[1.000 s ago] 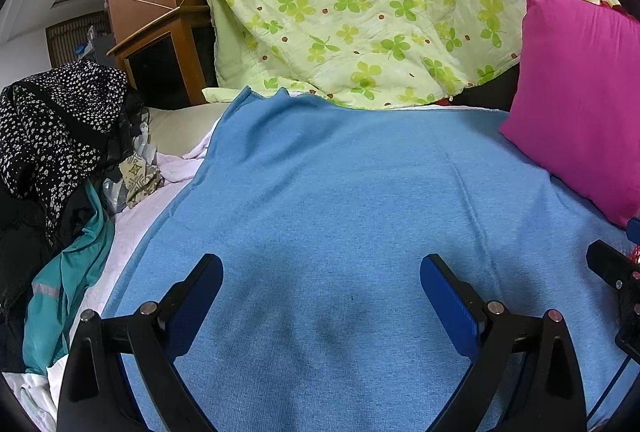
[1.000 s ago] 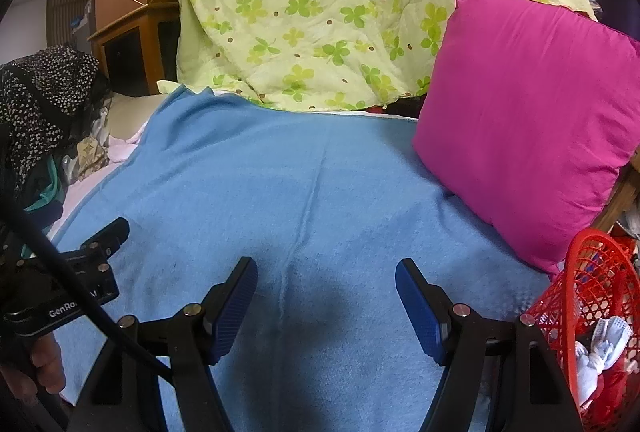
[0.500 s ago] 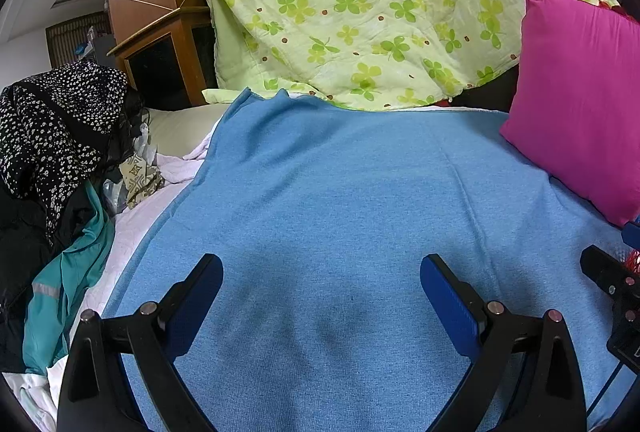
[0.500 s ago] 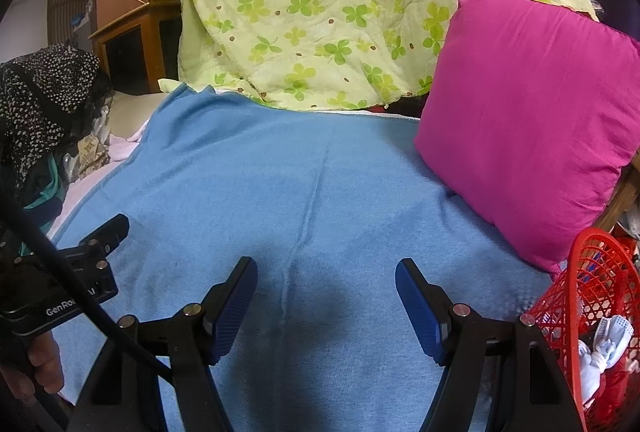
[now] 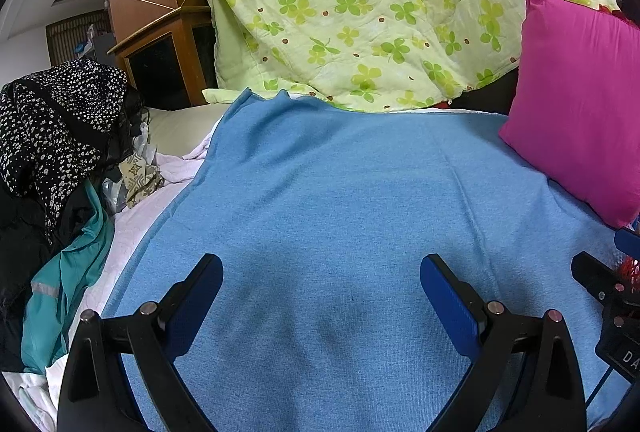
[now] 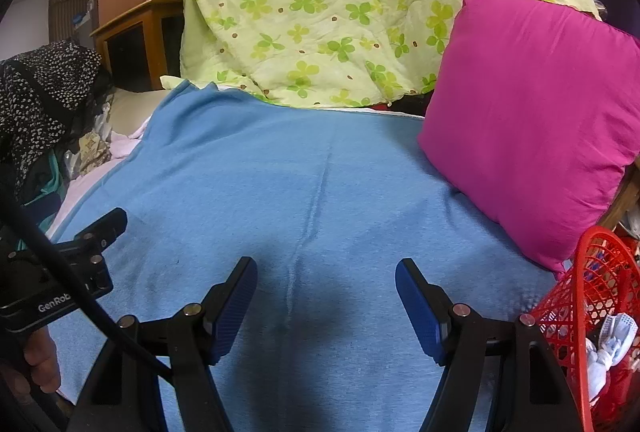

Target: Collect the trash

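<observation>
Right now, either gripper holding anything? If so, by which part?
Nothing held. Left gripper and right gripper both stand open over the blue blanket, with nothing between the jaws.

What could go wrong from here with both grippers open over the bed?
The blue blanket shows no trash, so a grab here would likely pinch cloth. The red basket sits at the bed's edge beside the right gripper and could tip. Scraps among the clothes pile may be missed.

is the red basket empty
No, the red basket at the right edge of the right wrist view holds crumpled white items.
</observation>
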`<control>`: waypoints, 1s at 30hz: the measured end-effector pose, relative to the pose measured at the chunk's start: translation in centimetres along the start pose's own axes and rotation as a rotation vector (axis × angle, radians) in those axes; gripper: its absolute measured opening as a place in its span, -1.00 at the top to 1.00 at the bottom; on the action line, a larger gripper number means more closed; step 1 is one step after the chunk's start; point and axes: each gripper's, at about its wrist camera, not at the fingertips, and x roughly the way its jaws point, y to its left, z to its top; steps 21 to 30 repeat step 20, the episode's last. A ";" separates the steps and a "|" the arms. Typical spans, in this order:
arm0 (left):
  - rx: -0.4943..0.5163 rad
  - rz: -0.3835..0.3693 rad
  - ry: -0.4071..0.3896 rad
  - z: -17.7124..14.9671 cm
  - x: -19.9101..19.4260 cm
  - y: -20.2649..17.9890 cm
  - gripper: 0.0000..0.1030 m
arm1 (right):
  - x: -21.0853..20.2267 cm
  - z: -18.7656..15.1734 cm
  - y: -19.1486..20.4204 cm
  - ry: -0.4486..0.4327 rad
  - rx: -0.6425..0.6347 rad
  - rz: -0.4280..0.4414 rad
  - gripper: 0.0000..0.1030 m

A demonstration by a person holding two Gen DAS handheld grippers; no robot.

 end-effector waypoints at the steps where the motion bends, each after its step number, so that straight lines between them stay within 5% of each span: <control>1: -0.001 0.001 0.000 0.0 0.0 0.0 -0.92 | 0.0 0.0 0.0 -0.001 0.001 0.000 -0.45; 30: 0.005 0.008 -0.026 -0.1 -0.6 0.1 -0.92 | 0.0 0.2 0.7 -0.017 -0.003 0.007 -0.46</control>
